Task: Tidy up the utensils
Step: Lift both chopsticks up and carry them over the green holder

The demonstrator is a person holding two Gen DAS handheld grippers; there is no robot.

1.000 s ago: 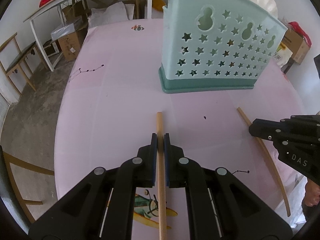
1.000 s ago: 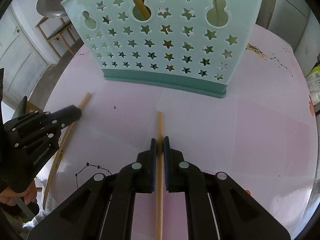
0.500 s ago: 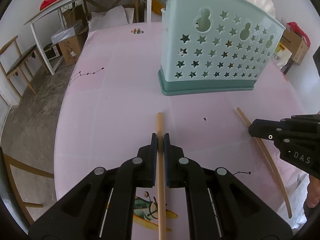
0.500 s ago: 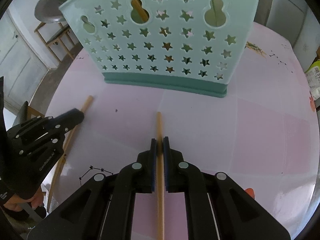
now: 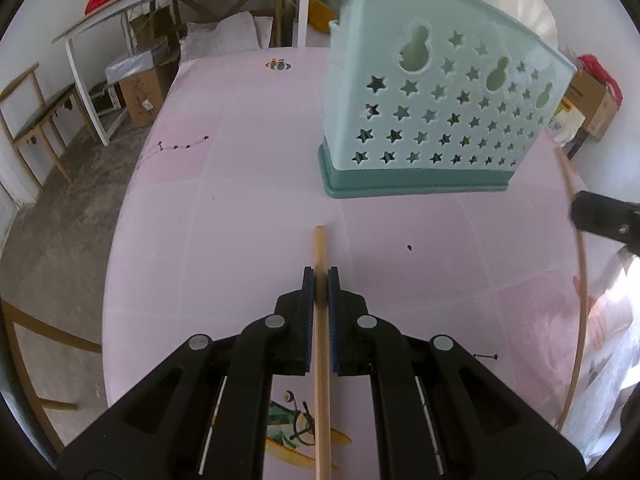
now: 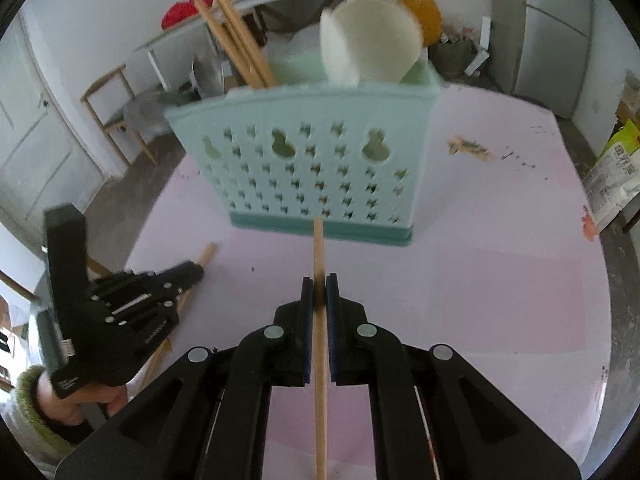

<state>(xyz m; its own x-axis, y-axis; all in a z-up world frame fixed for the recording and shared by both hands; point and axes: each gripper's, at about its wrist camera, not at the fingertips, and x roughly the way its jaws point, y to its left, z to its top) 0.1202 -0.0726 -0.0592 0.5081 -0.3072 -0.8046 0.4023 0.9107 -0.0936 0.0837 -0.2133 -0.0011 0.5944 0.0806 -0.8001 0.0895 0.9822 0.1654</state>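
A mint green utensil holder [image 5: 436, 120] with star cut-outs stands on the pink table [image 5: 240, 208]; it also shows in the right wrist view [image 6: 316, 176]. My left gripper [image 5: 320, 276] is shut on a wooden chopstick [image 5: 321, 320] that points toward the holder. My right gripper [image 6: 319, 284] is shut on a second wooden chopstick [image 6: 319, 264], raised, its tip in front of the holder's base. The holder carries several wooden sticks [image 6: 236, 48] and a white spoon-like utensil [image 6: 372, 40]. Each gripper appears in the other's view, the right [image 5: 600, 220] and the left [image 6: 120, 304].
A white workbench [image 5: 160, 8], cardboard boxes [image 5: 140, 88] and wooden chairs [image 5: 36, 116] stand beyond the table's left edge. A printed bag [image 6: 616, 172] and a grey cabinet [image 6: 552, 52] sit at the right. Small crumbs [image 6: 468, 146] lie on the table behind the holder.
My right gripper has lifted and tilted up with its chopstick, so the holder's top and contents now show. My left gripper has stayed nearly still, holding its chopstick.
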